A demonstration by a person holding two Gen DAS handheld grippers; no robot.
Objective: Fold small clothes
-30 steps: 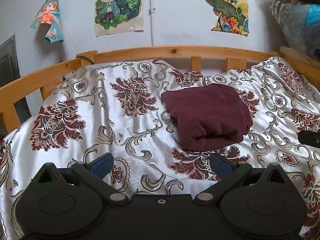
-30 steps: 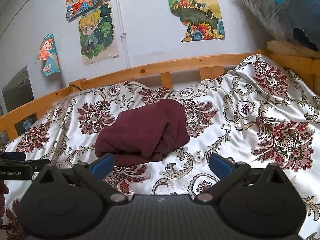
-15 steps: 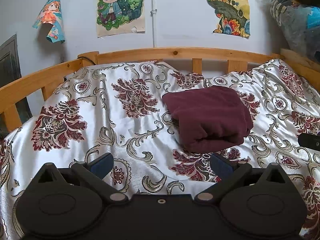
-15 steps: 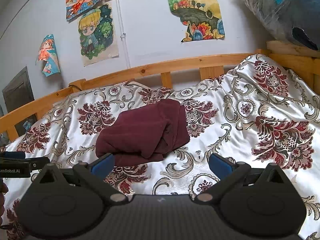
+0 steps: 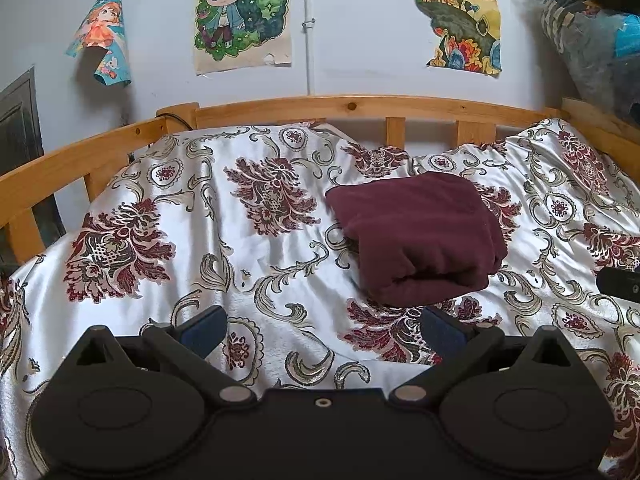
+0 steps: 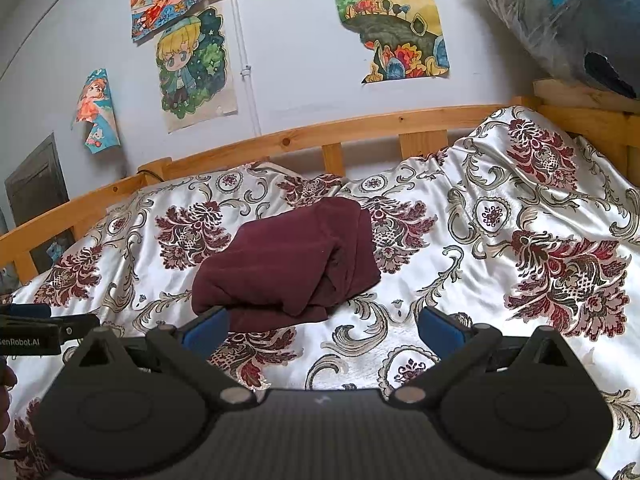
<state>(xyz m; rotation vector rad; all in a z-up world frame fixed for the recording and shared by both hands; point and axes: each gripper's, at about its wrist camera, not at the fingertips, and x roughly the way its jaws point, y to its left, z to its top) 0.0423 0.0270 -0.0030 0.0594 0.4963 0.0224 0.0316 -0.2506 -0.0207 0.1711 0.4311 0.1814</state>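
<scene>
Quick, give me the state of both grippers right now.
Left gripper: open, jaws wide apart, holding nothing.
Right gripper: open, holding nothing; the folded maroon garment lies ahead on the bedspread.

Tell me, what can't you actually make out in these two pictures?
- Dark red garment: folded, so its type and underside are hidden in both views.
- Left gripper: cut off by the right view's left edge.
- Right gripper: cut off by the left view's right edge.
- Plastic-wrapped bundle: contents unclear.

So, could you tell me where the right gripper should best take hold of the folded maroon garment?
Probably the rounded near fold of the maroon garment, approached low from the front: that thick edge faces the open right gripper, while looser layers lie along its right side.
</scene>
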